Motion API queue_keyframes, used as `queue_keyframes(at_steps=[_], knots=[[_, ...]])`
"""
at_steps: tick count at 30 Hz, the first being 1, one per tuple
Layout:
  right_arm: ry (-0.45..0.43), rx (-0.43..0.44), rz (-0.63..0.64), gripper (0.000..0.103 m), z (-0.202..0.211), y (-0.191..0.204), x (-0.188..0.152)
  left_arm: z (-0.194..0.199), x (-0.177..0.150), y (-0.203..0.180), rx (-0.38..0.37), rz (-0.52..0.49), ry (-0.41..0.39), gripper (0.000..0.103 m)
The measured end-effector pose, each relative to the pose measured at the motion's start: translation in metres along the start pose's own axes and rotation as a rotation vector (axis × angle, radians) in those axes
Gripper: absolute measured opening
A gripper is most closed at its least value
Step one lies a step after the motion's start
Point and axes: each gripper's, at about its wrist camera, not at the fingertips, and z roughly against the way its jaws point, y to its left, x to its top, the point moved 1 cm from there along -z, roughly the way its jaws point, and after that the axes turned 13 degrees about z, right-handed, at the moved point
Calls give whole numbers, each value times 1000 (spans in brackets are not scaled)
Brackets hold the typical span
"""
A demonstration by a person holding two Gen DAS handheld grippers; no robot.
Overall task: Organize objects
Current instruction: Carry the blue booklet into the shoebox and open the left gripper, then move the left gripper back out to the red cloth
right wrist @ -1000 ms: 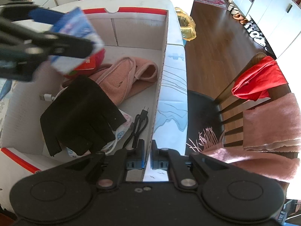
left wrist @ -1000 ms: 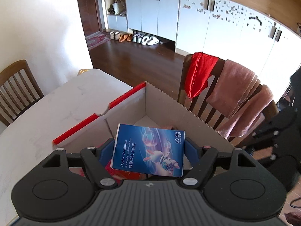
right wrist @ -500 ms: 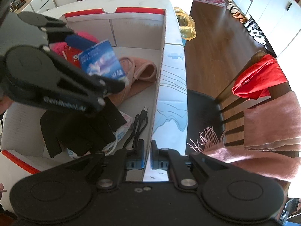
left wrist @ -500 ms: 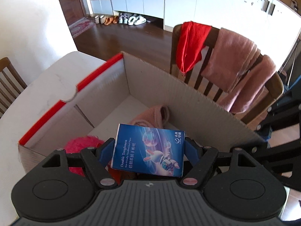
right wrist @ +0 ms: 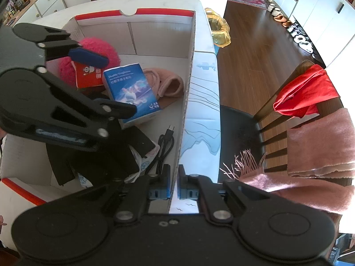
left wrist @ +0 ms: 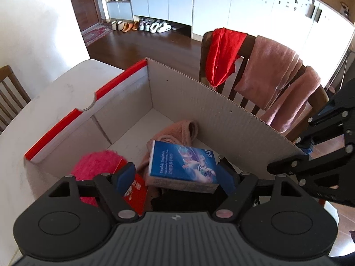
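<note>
A blue tissue pack lies inside the open cardboard box, resting on a pink cloth. My left gripper is open just above the box, its blue pads spread wider than the pack. In the right wrist view the pack lies free beside the left gripper's blue pad. My right gripper is shut on the box's side wall at its top edge.
The box also holds a fluffy pink item, a red packet, black gloves and a black cable. The box stands on a white table. A chair with red and pink cloths stands behind.
My left gripper lowered into the box and opened, letting the tissue pack drop onto the pink cloth. My right gripper has kept its hold on the box wall.
</note>
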Motion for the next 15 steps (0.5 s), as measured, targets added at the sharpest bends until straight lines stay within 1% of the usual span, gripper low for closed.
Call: queue_keyframes(at_steps=[8,10,15], knots=[[2,-4,6,4,0,0,0,39,-7,10,-18,57,-54,79],[2,-4,6,4,-1,0,0,51,-10,15,-27,76,-65,79],[2,-5,7,4,0,0,0,86,-20,33,-20,123,-106,79]])
